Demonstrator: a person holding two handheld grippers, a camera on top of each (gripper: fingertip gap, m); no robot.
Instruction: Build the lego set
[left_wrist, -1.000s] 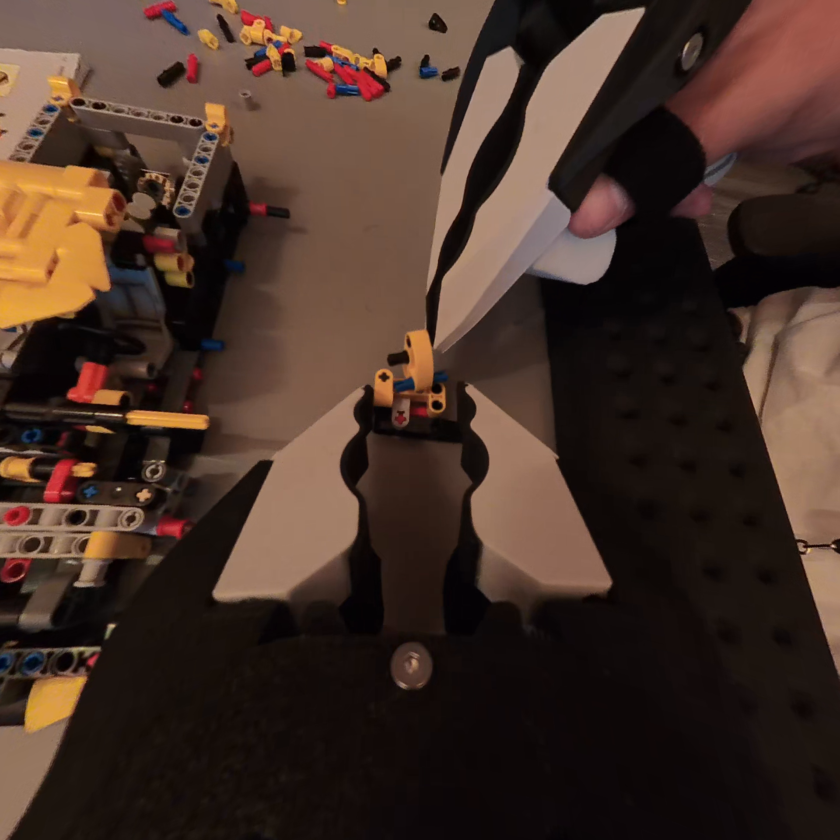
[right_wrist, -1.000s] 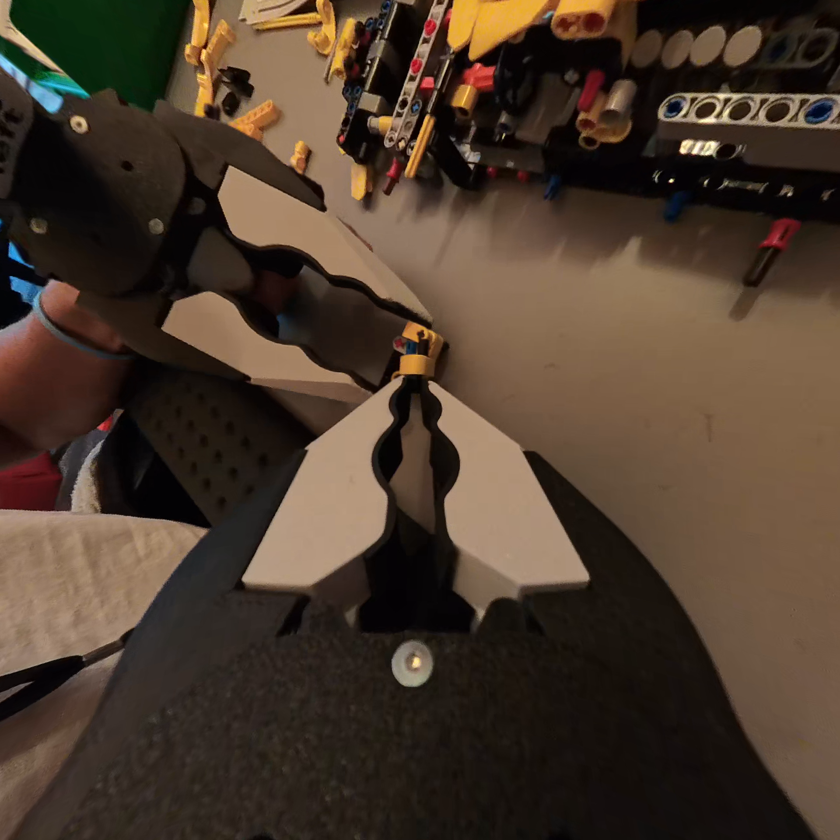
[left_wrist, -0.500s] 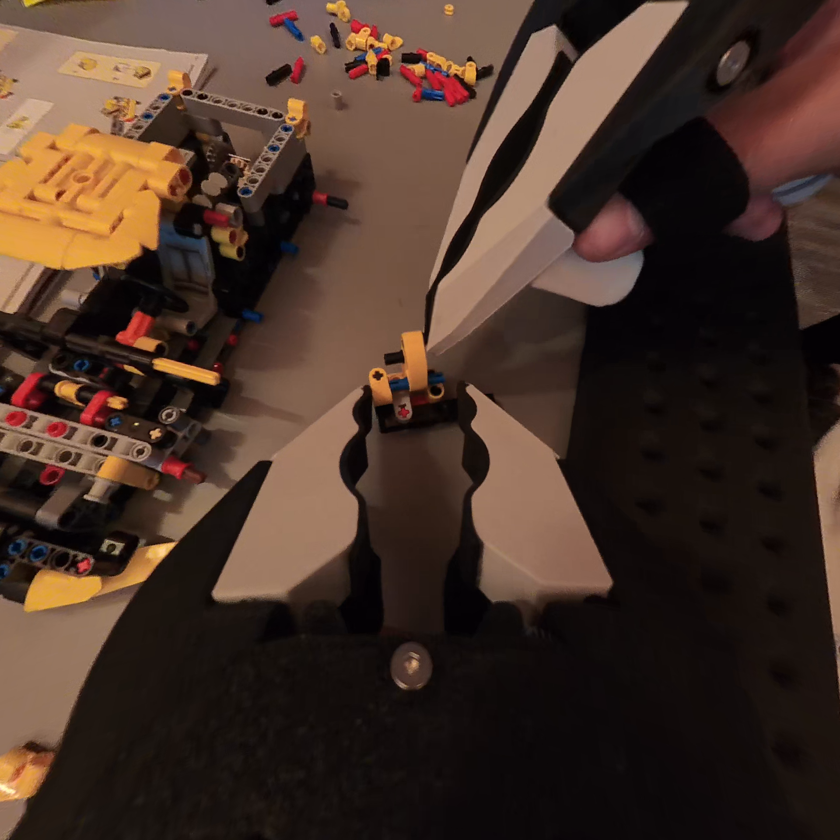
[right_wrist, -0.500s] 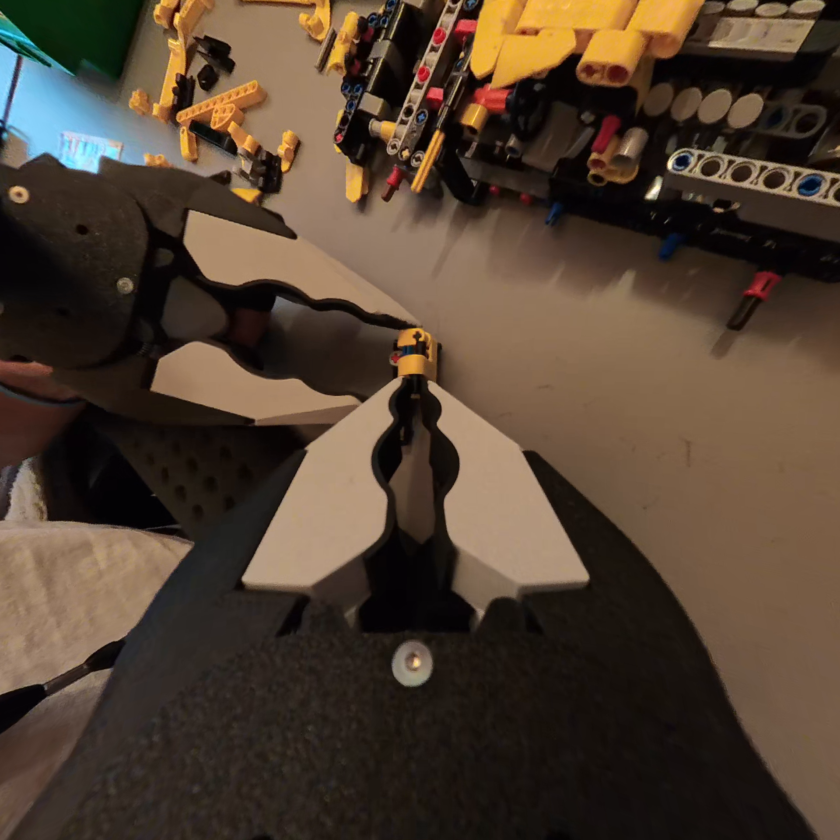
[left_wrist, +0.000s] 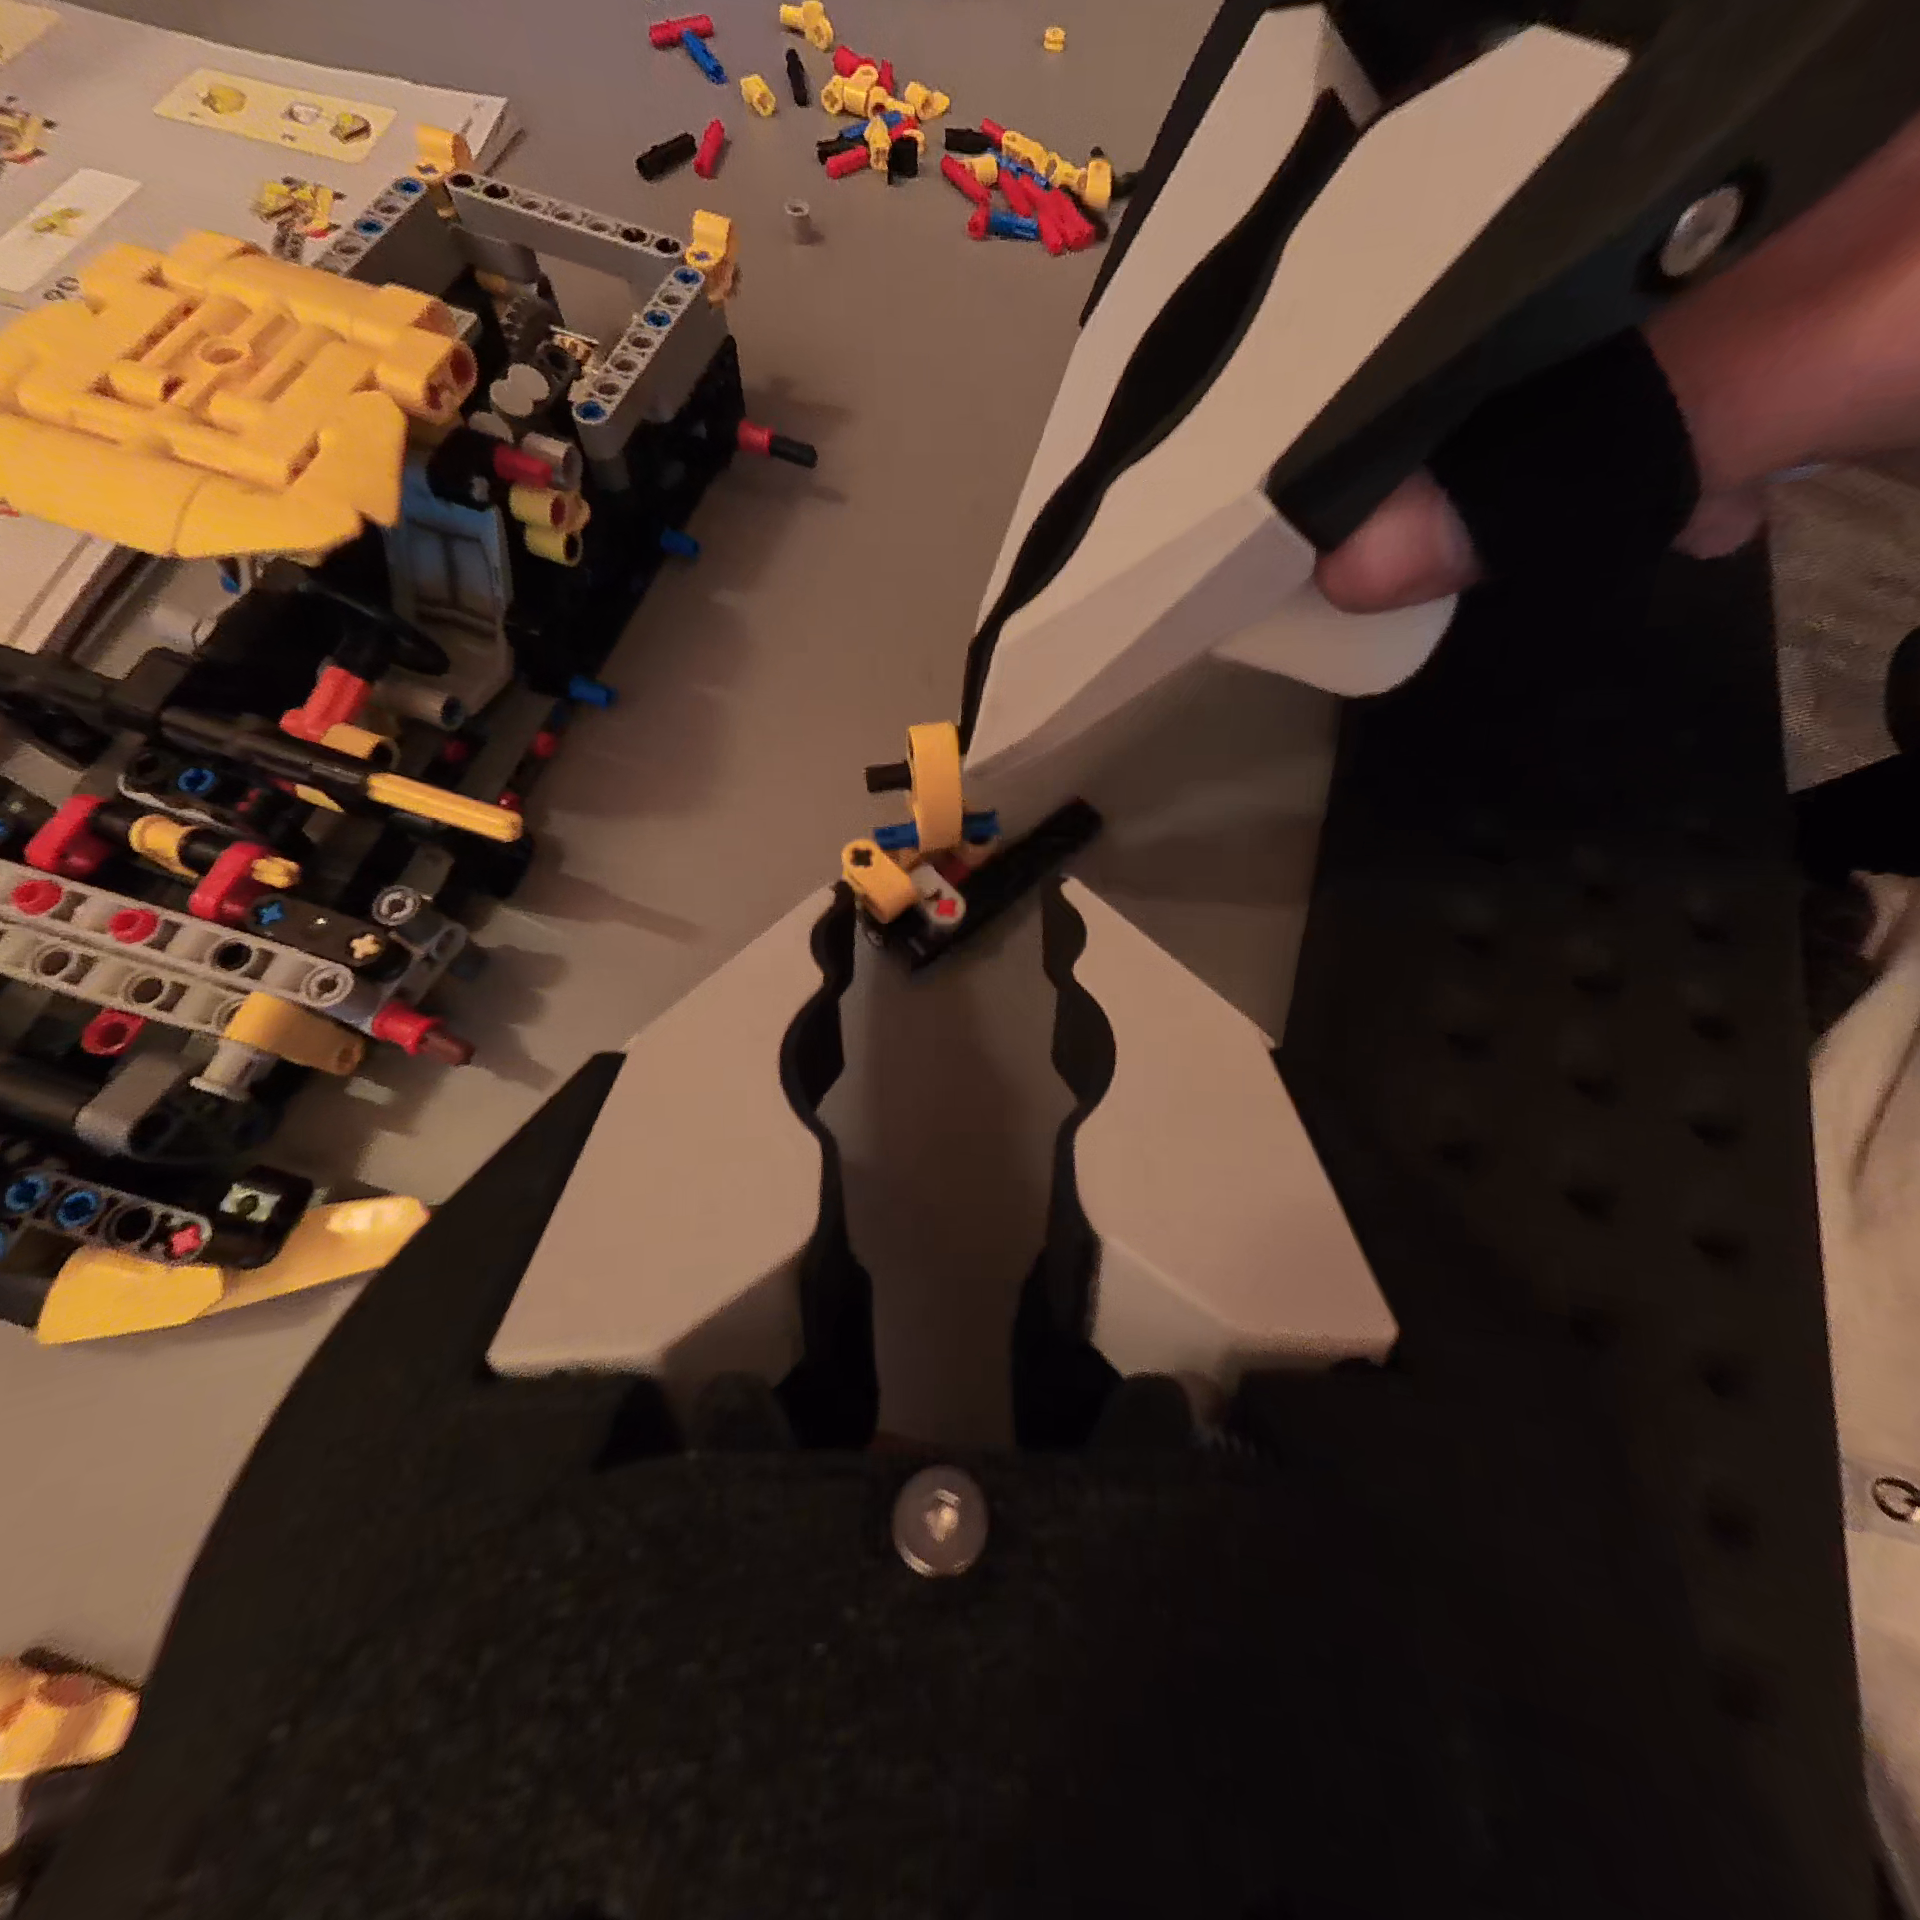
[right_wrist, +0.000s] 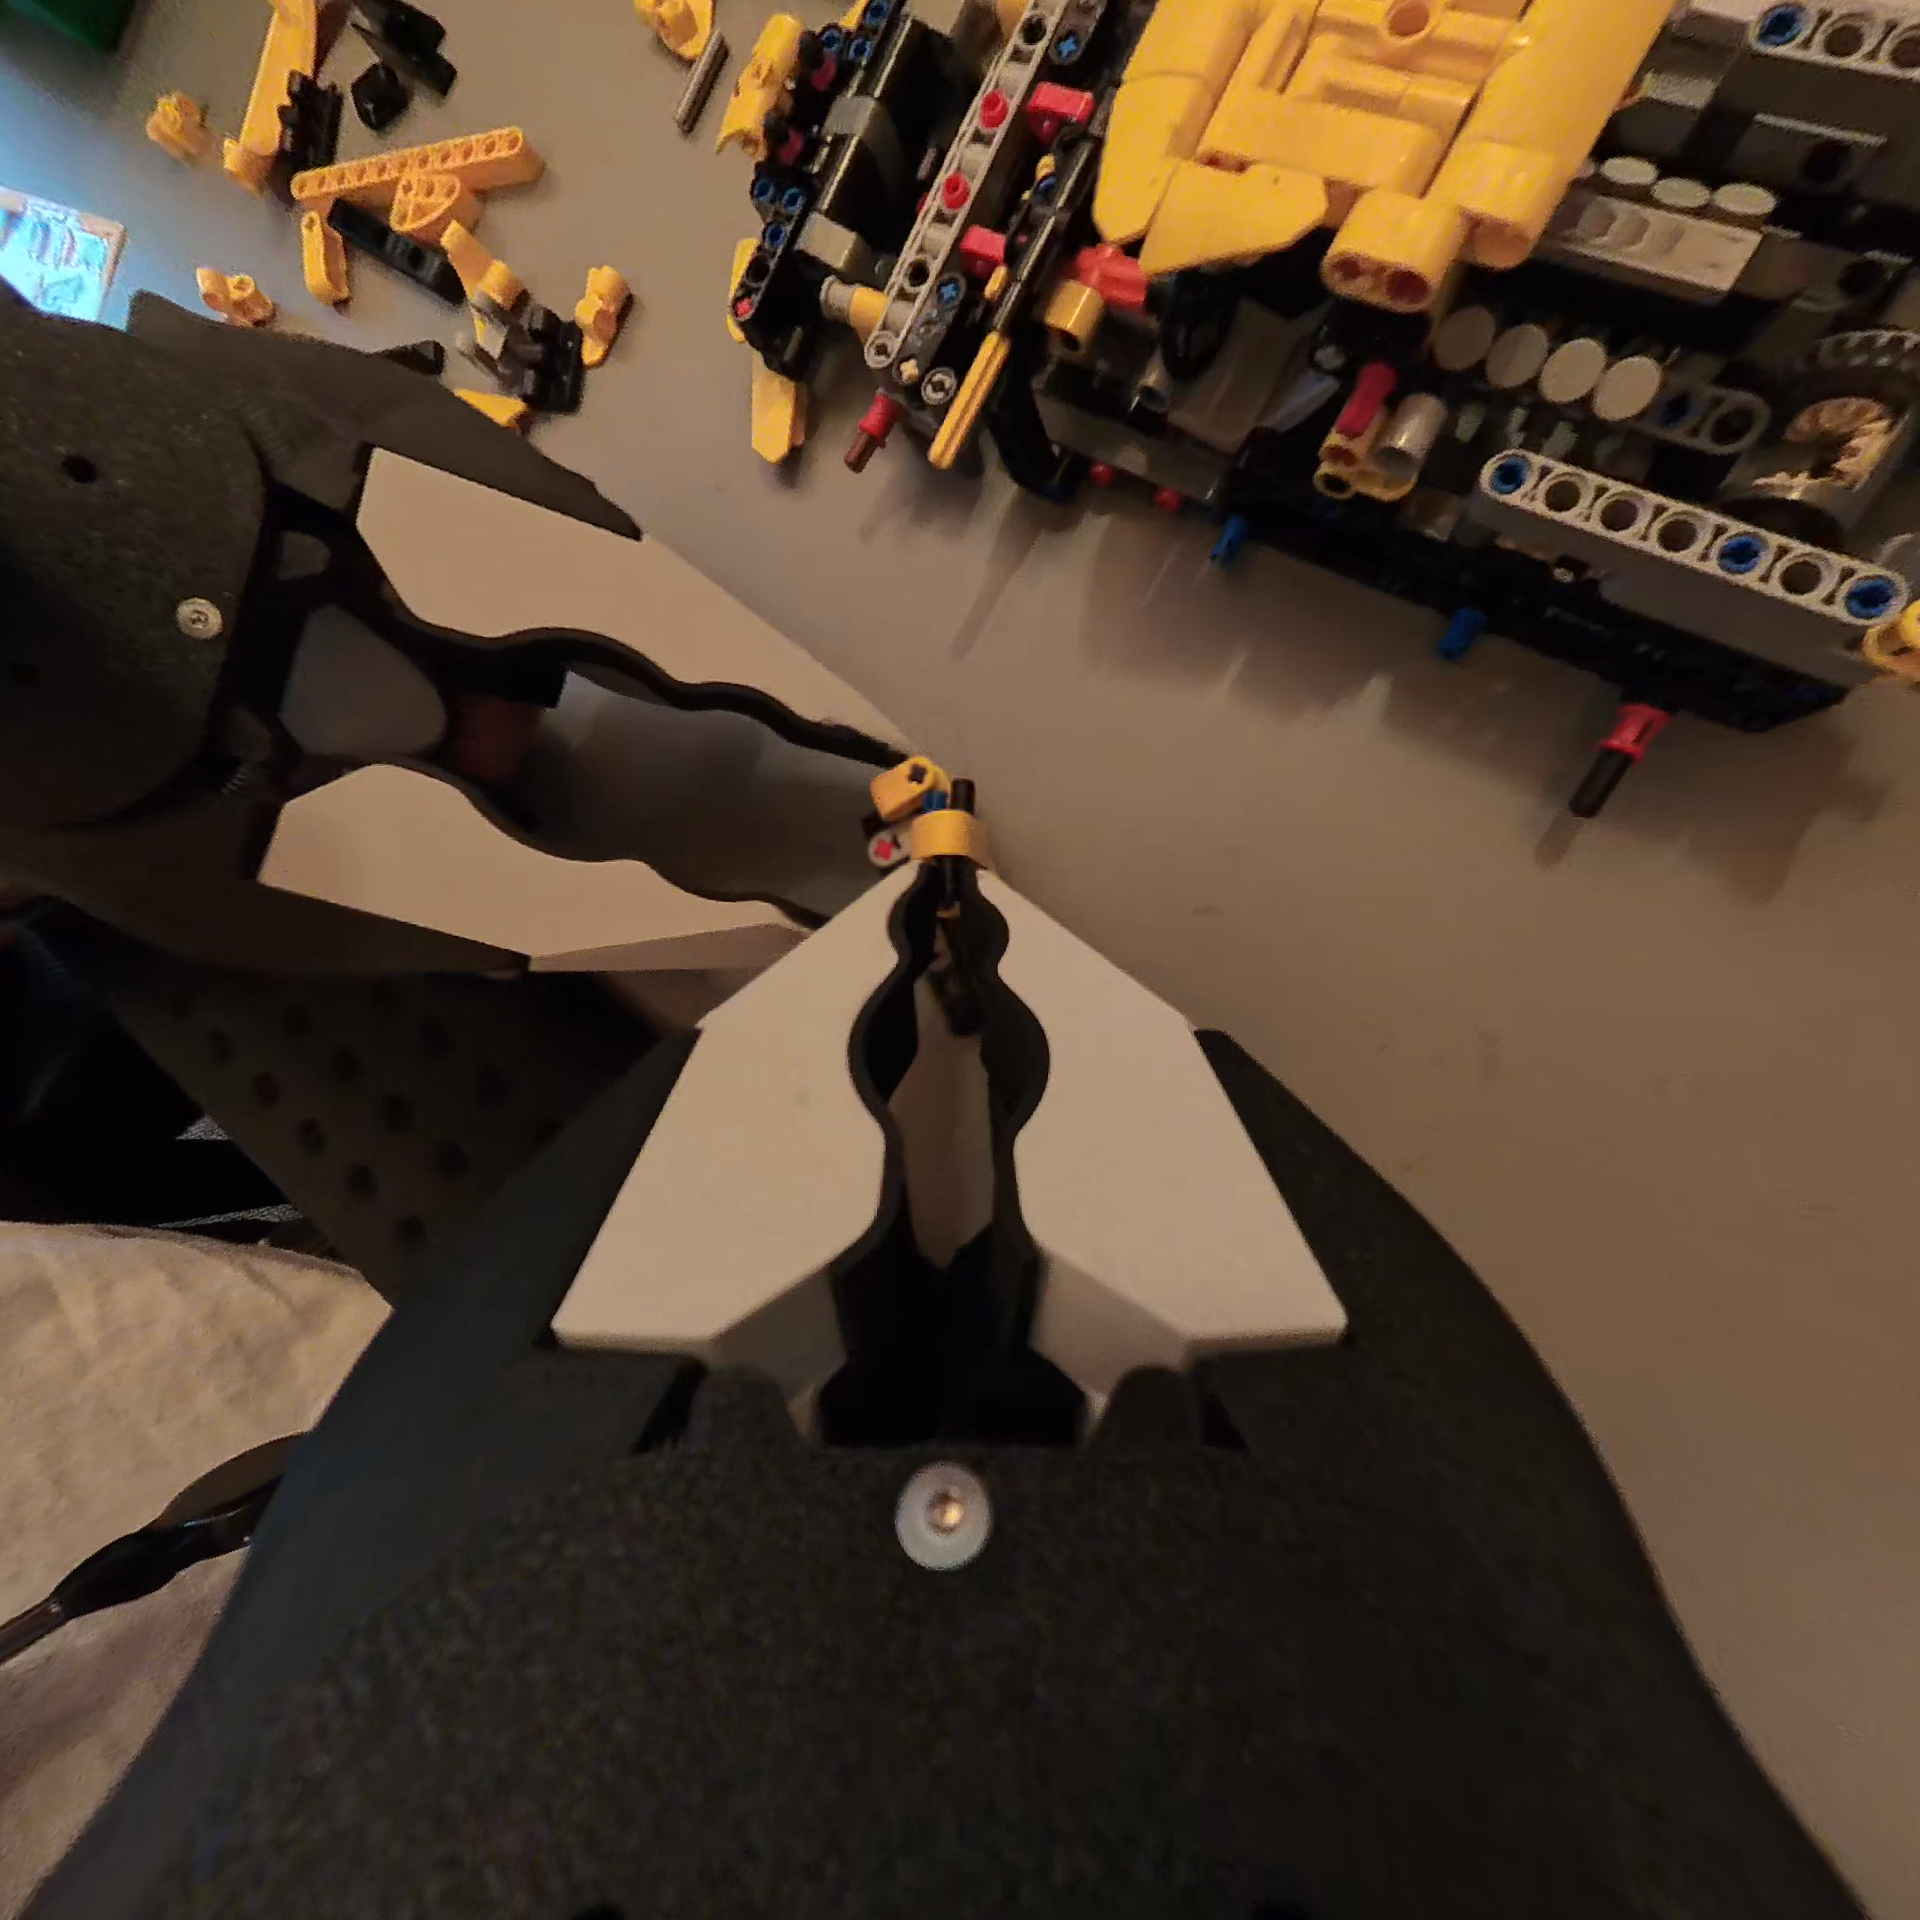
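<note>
A small sub-assembly (left_wrist: 935, 873) is a short black beam carrying yellow, blue and red parts. It hangs over the grey table between both grippers, and also shows in the right wrist view (right_wrist: 920, 821). My right gripper (right_wrist: 945, 883) is shut on its yellow ring piece and comes in from the upper right in the left wrist view (left_wrist: 971, 732). My left gripper (left_wrist: 951, 899) has its jaws apart. The black beam lies slanted just ahead of the left gripper's tips, touching only the left tip. The left gripper also shows in the right wrist view (right_wrist: 857, 836).
The large yellow, black and grey model (left_wrist: 260, 623) stands to the left, and at the top in the right wrist view (right_wrist: 1351, 260). Small loose pins (left_wrist: 935, 135) lie far back beside an instruction booklet (left_wrist: 260, 114). Loose yellow beams (right_wrist: 416, 187) lie at the upper left. Both grippers' tips are close together, under 4 cm apart.
The black beam has turned from lying straight across the left gripper's tips to slanting with its right end forward. Both grippers have shifted, bringing more of the model into view.
</note>
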